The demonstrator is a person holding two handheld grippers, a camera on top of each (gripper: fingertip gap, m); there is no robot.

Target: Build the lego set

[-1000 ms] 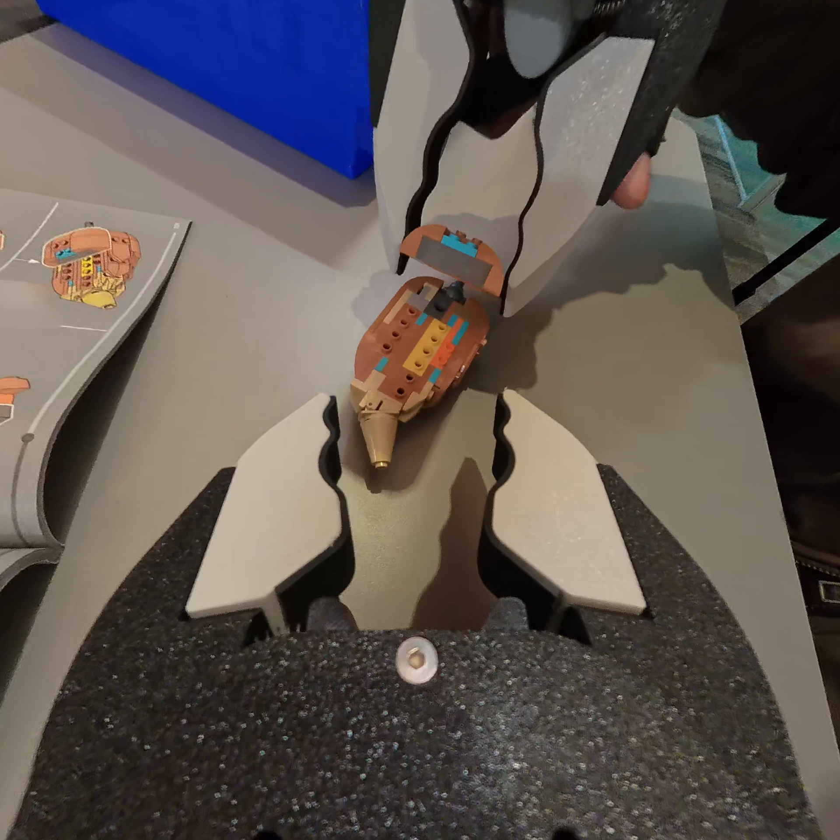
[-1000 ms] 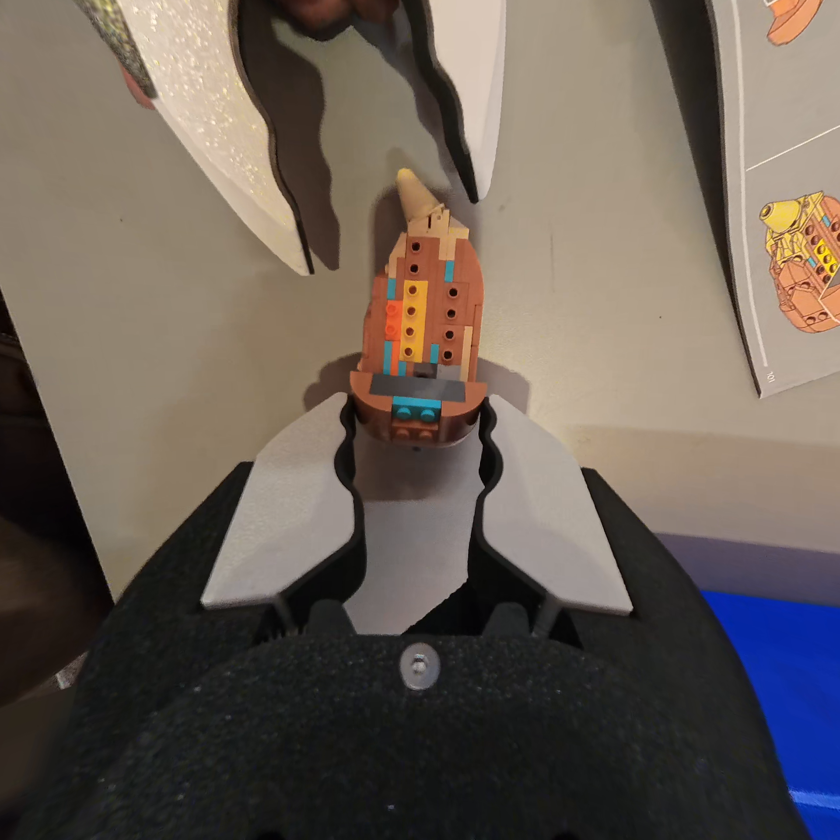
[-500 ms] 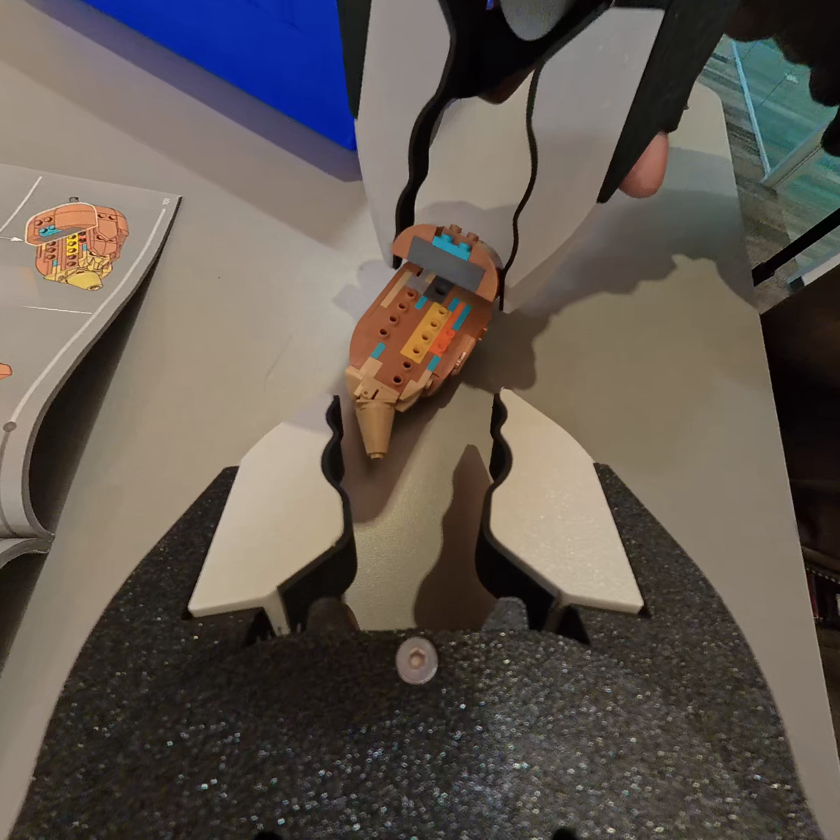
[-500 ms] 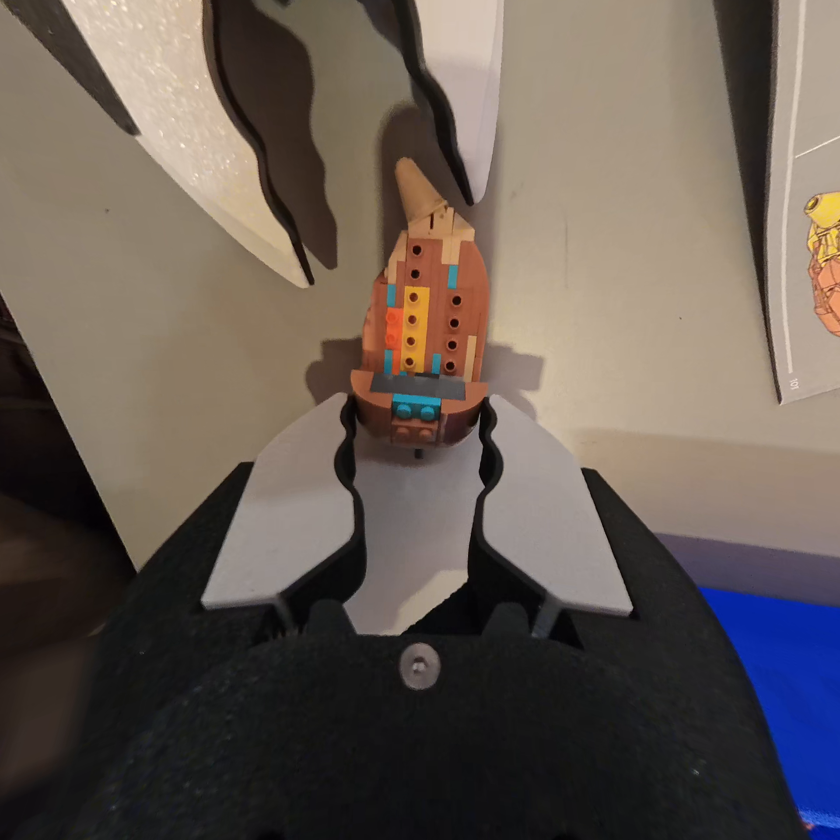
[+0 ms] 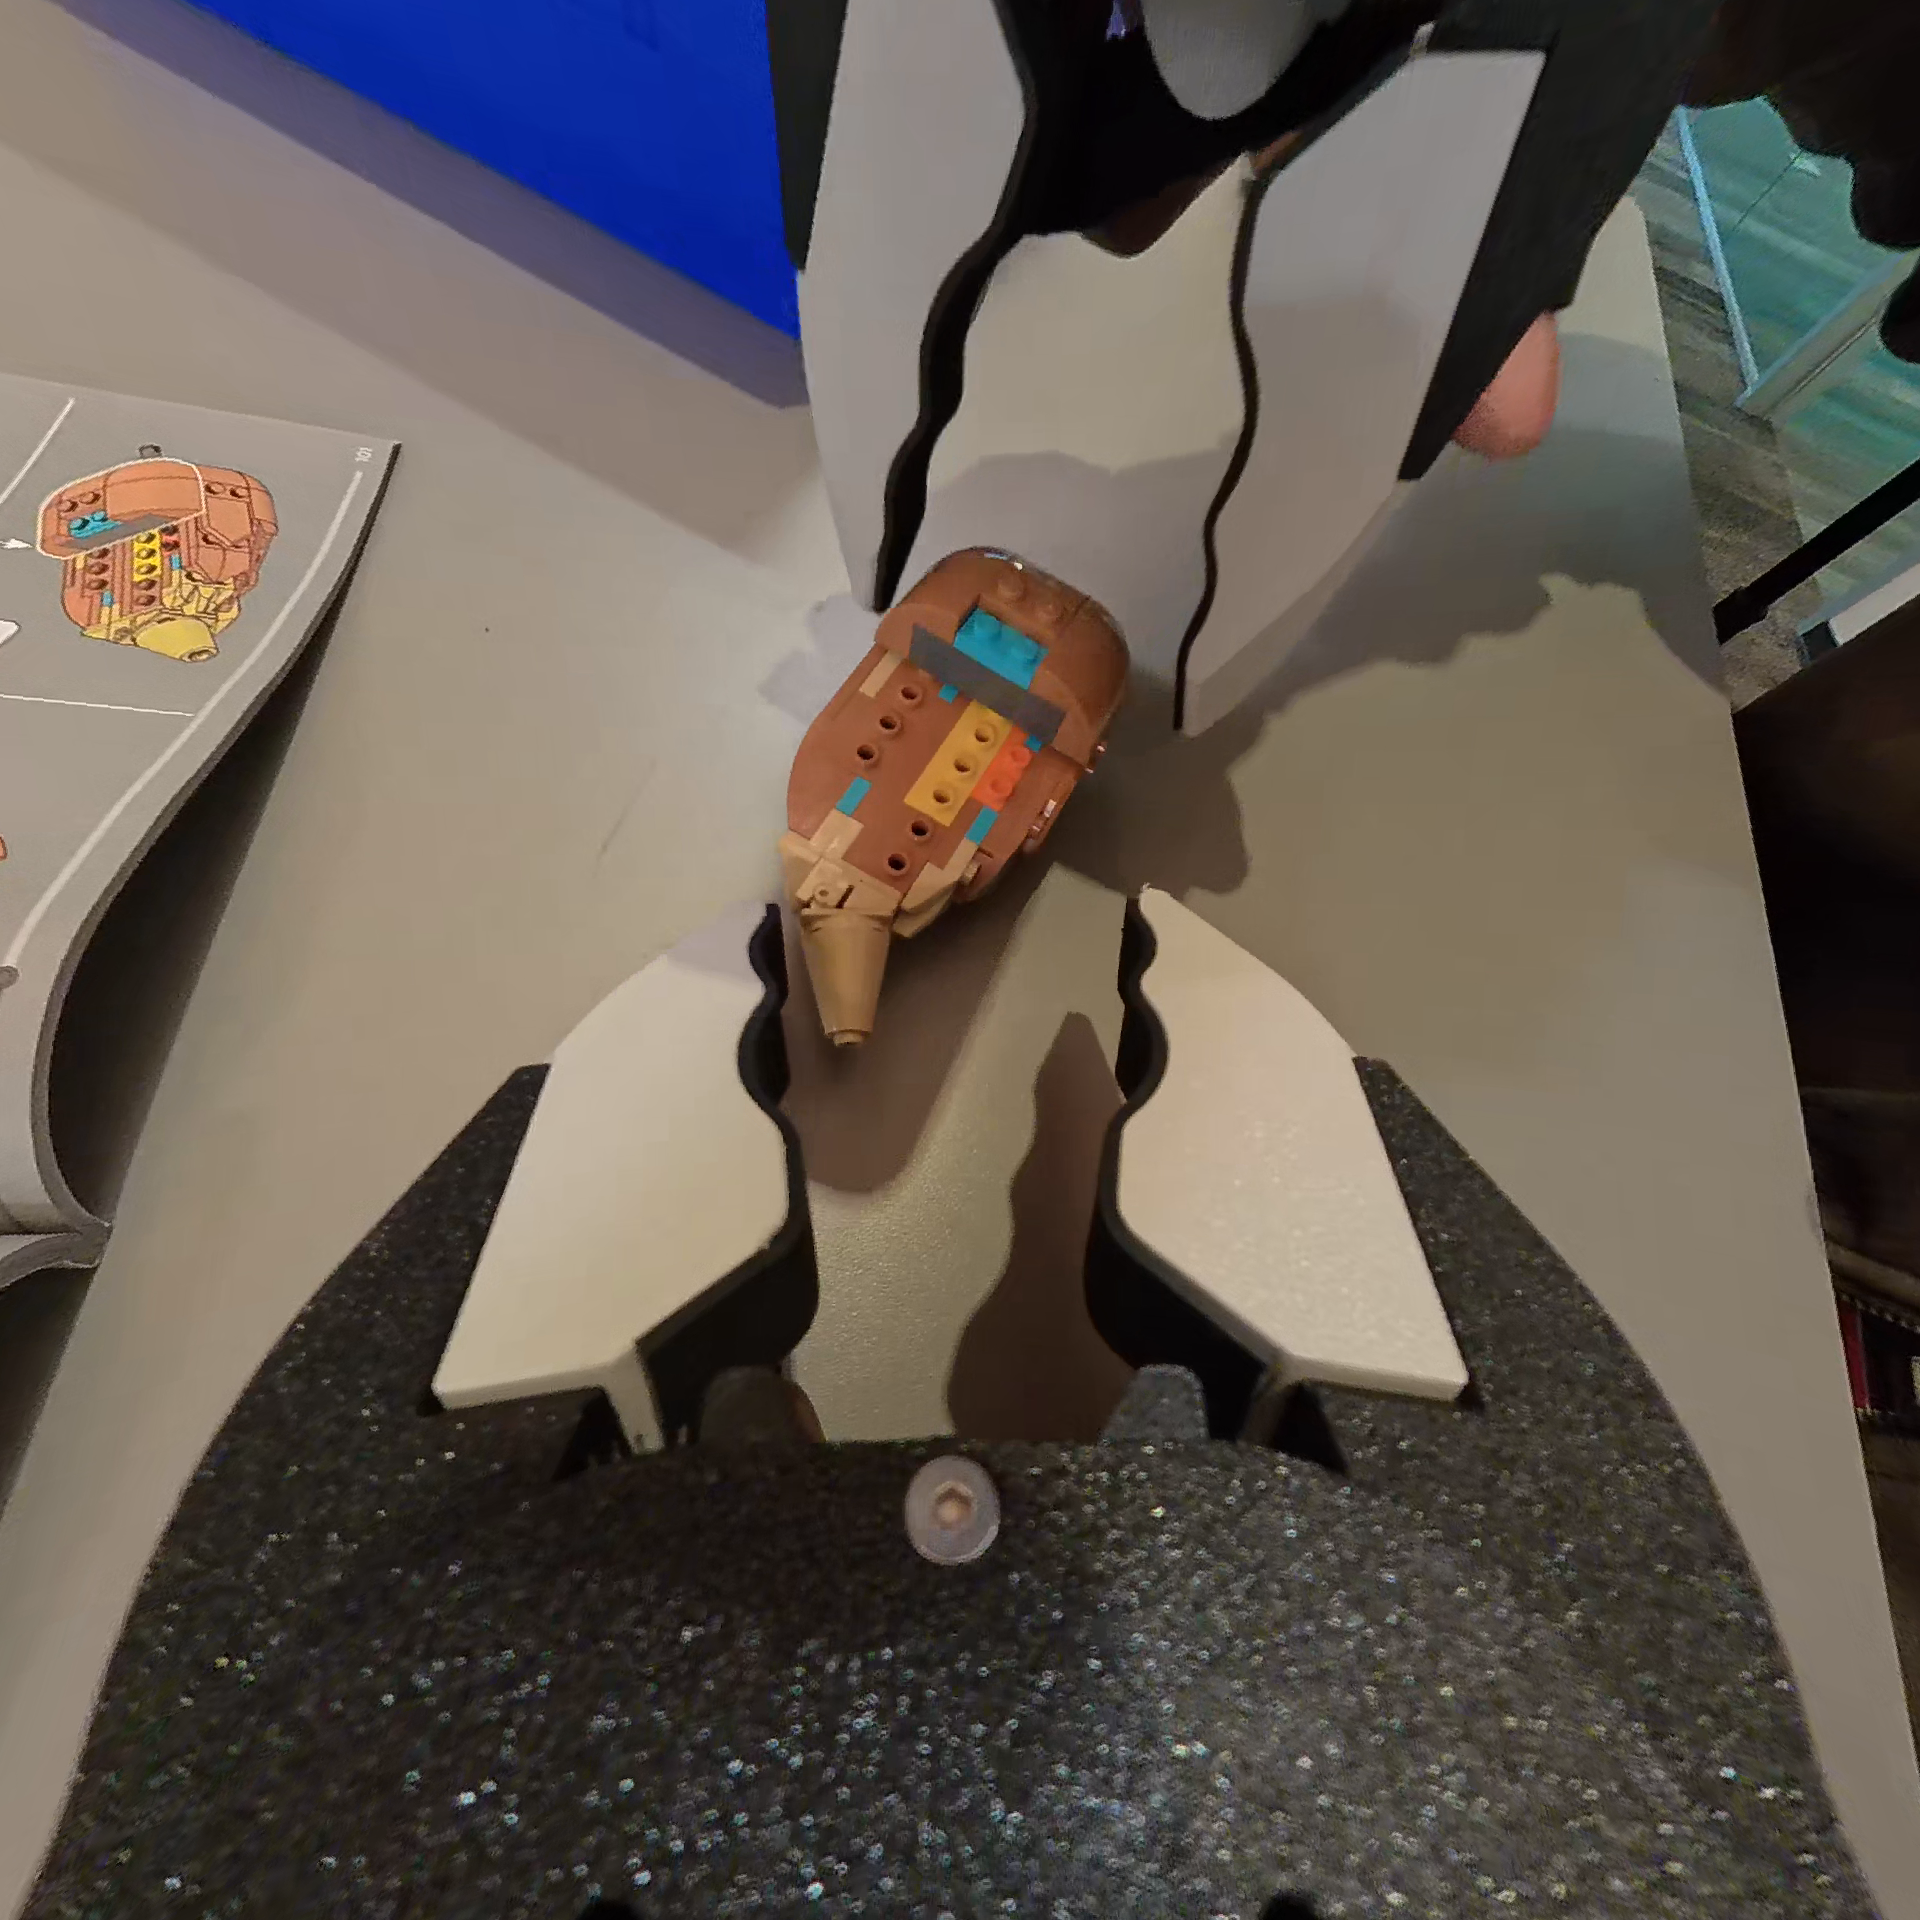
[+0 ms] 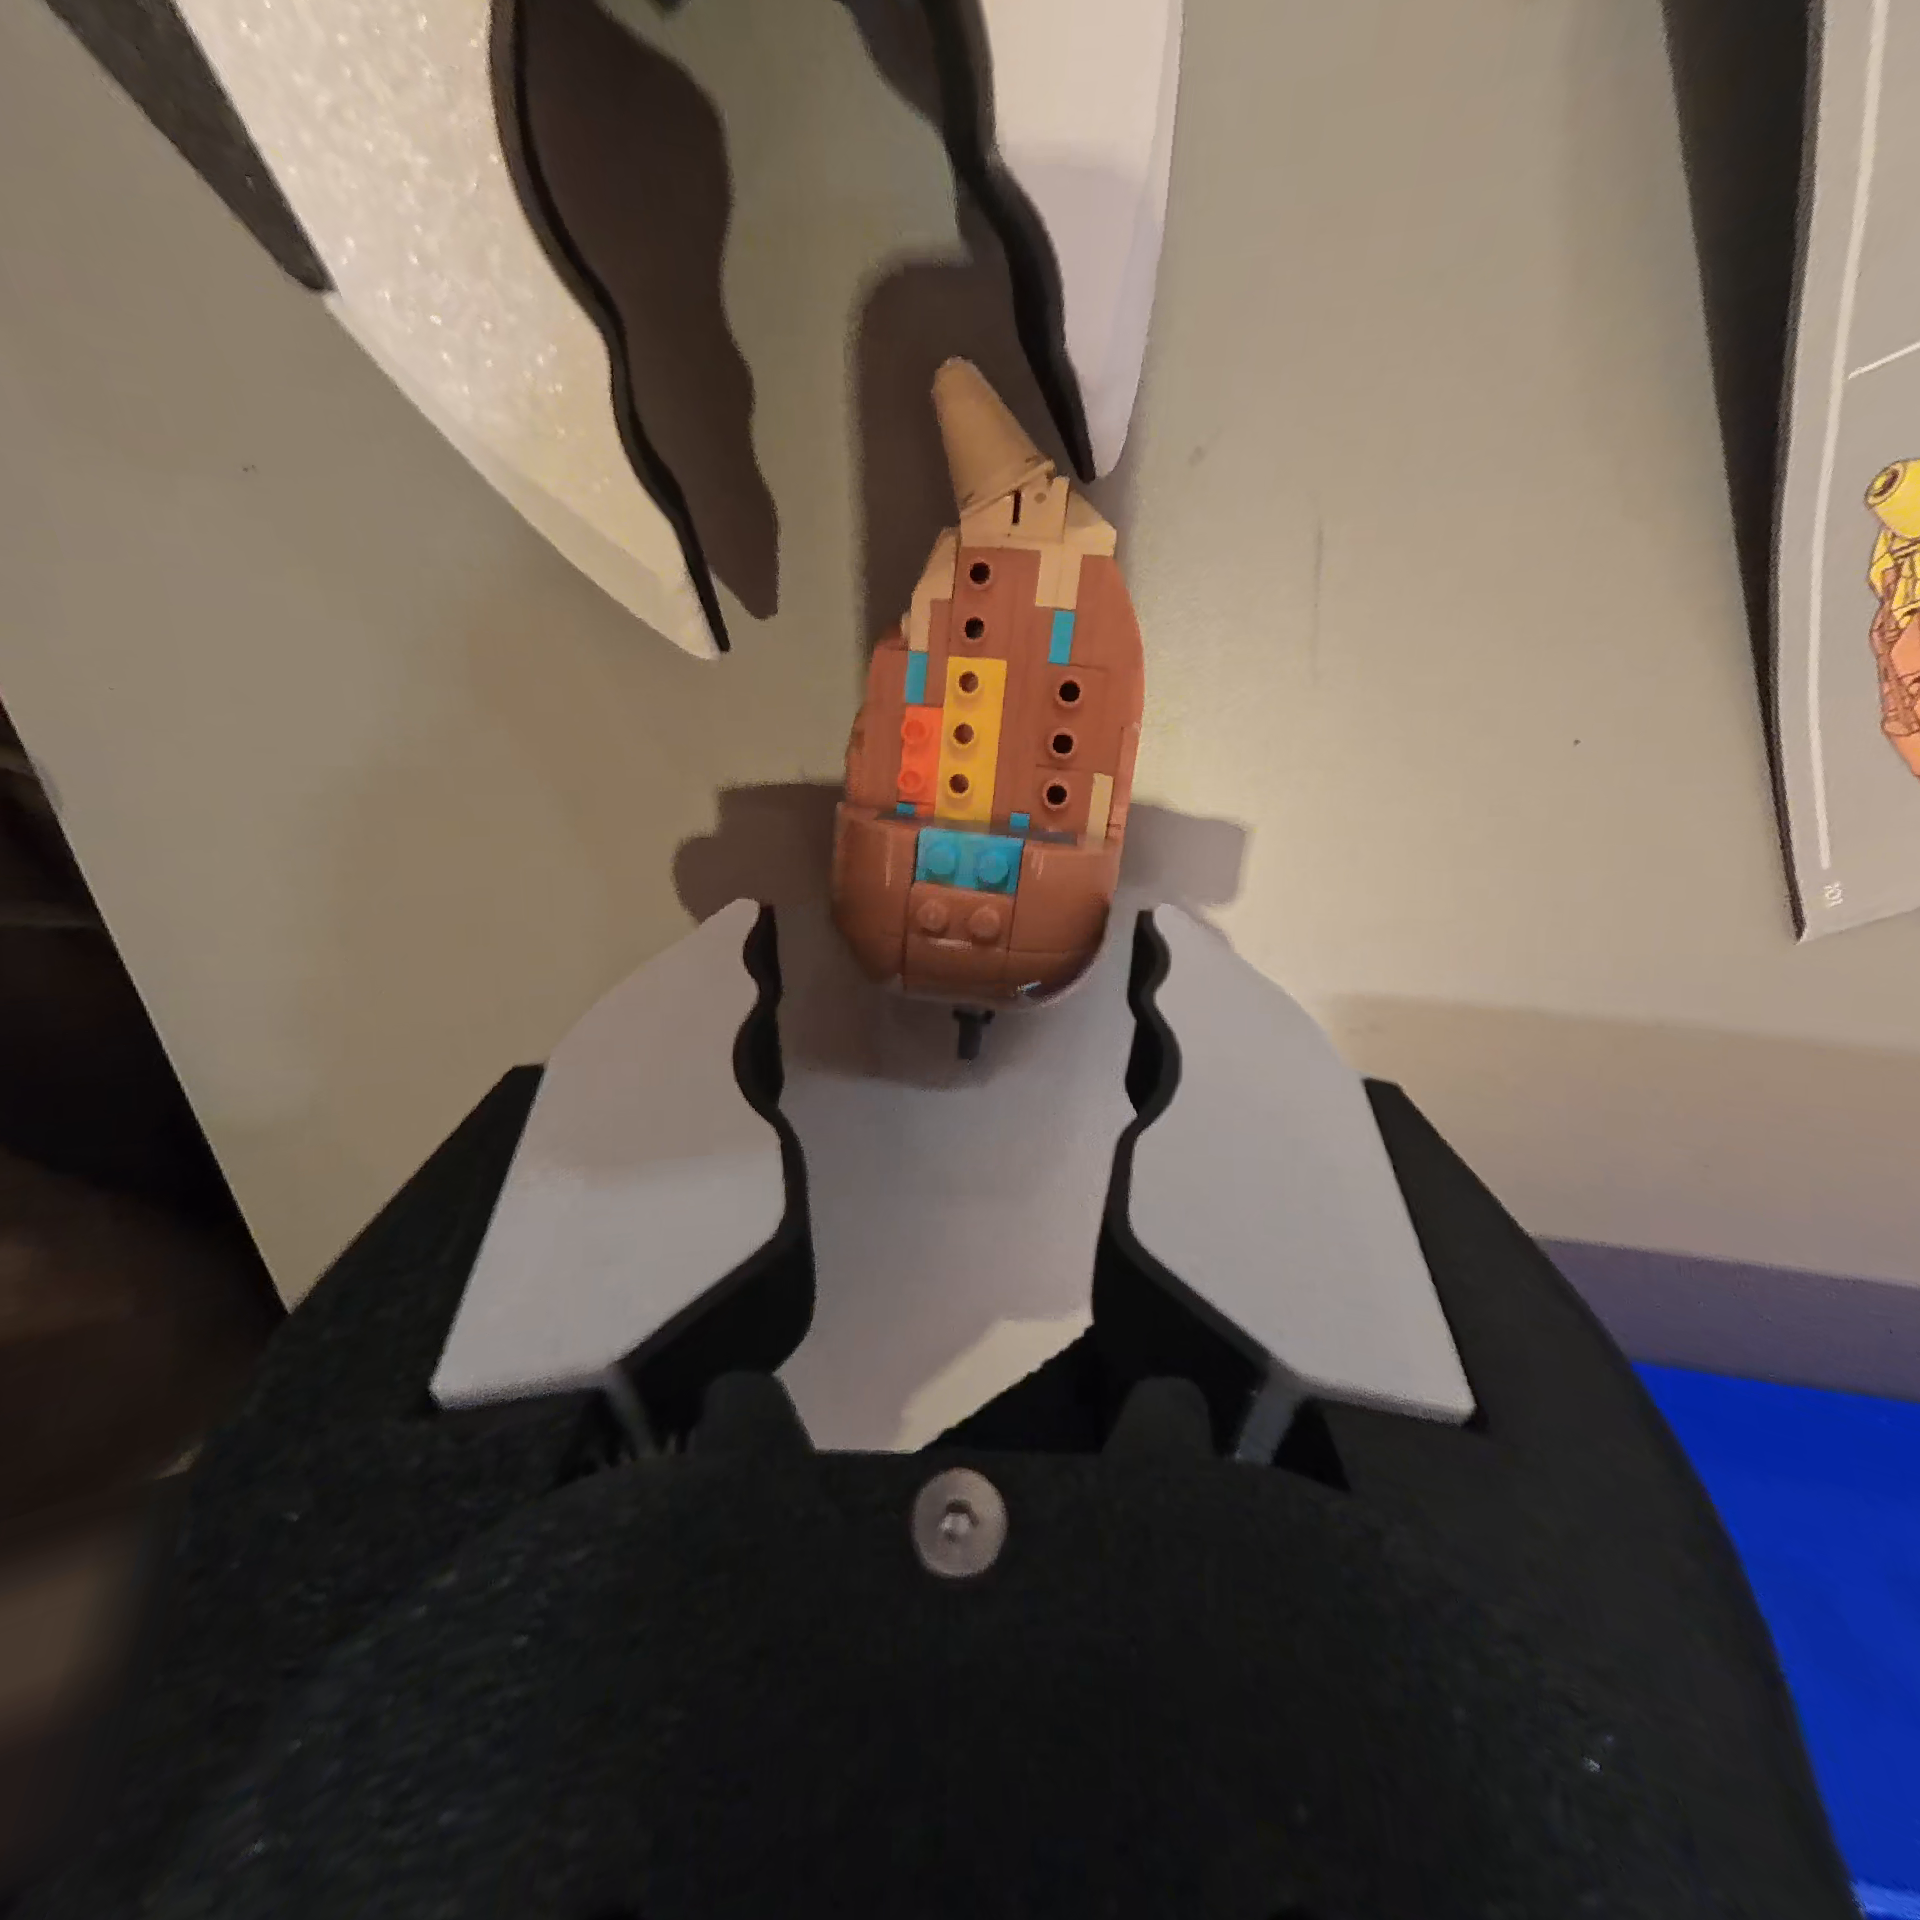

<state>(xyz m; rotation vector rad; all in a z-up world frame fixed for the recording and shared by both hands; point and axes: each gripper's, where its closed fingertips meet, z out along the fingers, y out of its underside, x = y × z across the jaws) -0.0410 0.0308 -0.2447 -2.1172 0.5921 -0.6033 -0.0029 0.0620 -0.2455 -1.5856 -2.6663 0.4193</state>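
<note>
A brown lego model [image 5: 940, 758] with a tan cone nose lies on the grey table [image 5: 520, 831]. It also shows in the right wrist view [image 6: 987, 748]. A curved brown piece with a teal brick [image 6: 966, 862] sits on its rear end. My right gripper [image 6: 951, 920] is open, and its tips flank that rear end with a small gap on each side. My left gripper [image 5: 951, 909] is open. The cone nose [image 5: 847, 966] lies between its tips, close to the left finger.
An open instruction booklet [image 5: 156, 644] lies to the left, and at the right in the right wrist view [image 6: 1849, 520]. A blue bin [image 5: 520, 125] stands behind it. The table edge [image 5: 1745, 935] runs close on the right. A person's fingertip [image 5: 1507, 405] shows beside the right gripper. Spacing between my two grippers at the tips: around 6 centimetres.
The curved brown piece, held tilted above the model's rear, now sits down on it. The right gripper's jaws have widened slightly off it. The left gripper has closed in on the nose.
</note>
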